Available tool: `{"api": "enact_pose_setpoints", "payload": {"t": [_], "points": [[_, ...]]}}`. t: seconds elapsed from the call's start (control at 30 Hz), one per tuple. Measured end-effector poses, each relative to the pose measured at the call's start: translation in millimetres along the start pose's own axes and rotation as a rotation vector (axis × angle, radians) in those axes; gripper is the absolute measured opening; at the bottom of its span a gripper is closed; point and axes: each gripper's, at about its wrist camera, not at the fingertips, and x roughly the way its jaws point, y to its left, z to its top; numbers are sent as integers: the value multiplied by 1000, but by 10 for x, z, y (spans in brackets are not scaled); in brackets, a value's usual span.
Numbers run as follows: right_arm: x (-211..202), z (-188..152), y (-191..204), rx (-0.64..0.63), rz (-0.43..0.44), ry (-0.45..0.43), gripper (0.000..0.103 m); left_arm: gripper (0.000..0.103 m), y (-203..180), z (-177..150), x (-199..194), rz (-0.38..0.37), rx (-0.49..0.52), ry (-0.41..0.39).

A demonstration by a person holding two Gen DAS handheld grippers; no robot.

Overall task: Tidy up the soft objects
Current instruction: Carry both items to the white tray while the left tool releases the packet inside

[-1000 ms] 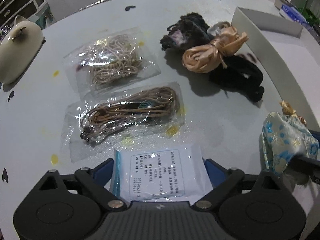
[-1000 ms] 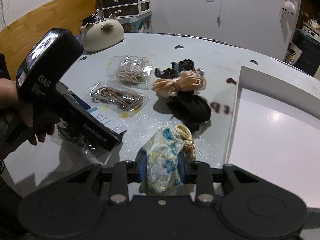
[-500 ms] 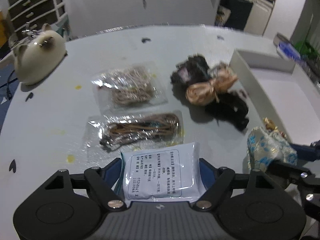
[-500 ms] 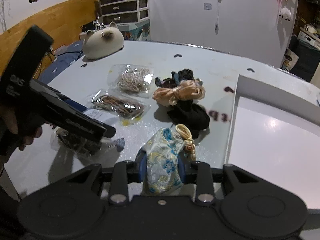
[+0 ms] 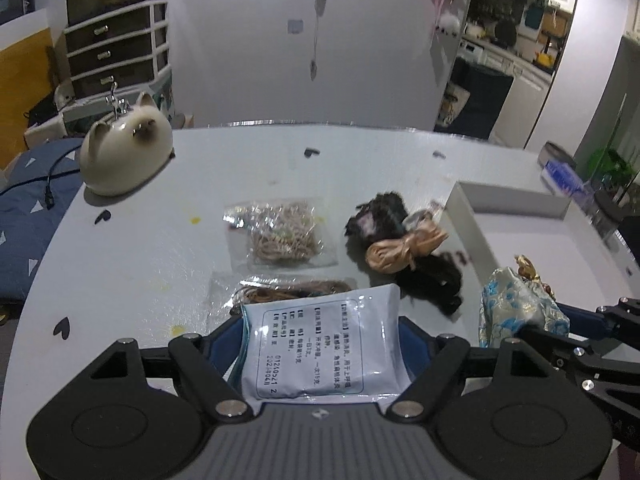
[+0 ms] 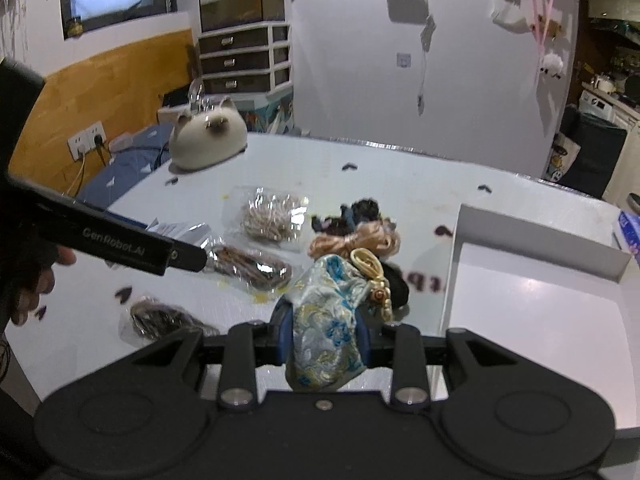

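My left gripper (image 5: pixel 320 332) is shut on a white packet with a printed label (image 5: pixel 316 356) and holds it above the table. My right gripper (image 6: pixel 322 320) is shut on a blue and gold brocade pouch (image 6: pixel 328 296), which has a gold tassel at its top. The left wrist view shows that pouch (image 5: pixel 516 304) at the right, clear of the table. A peach satin scrunchie (image 5: pixel 404 248) lies on the table among black scrunchies (image 5: pixel 380 212). Nearby are a bag of beige hair ties (image 5: pixel 280 232) and a bag of brown cords (image 6: pixel 248 266).
A shallow white box (image 6: pixel 540 300) stands open at the table's right. A cream cat-shaped ornament (image 5: pixel 124 152) sits at the far left edge. Another clear bag with something dark inside (image 6: pixel 160 318) lies near the front left. A person's hand grips the left tool.
Both grippers have risen and tipped upward. The packet has come up off the table with the left gripper, and the pouch has come up with the right.
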Motion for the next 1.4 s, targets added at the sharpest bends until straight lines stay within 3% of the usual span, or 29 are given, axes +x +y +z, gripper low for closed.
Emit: {"api": "enact_pose_setpoints", "payload": {"t": [0.23,0.47,1.03,1.4], "points": [[-317,70,-102,37,-34,-71,33,81,-203,53,-247,-30,-2,-71],[-511,-25,-390,64,-63,-95,33,81,-608,51,-211,-48,2,-62],[-790,-171,-1858,123,-94,-80,33,81,-2047,259,208,-82,23,-28],[-817,-344,-2598,155,-114,-35,33,81,-2608,250,612,-121,-12,58]]}}
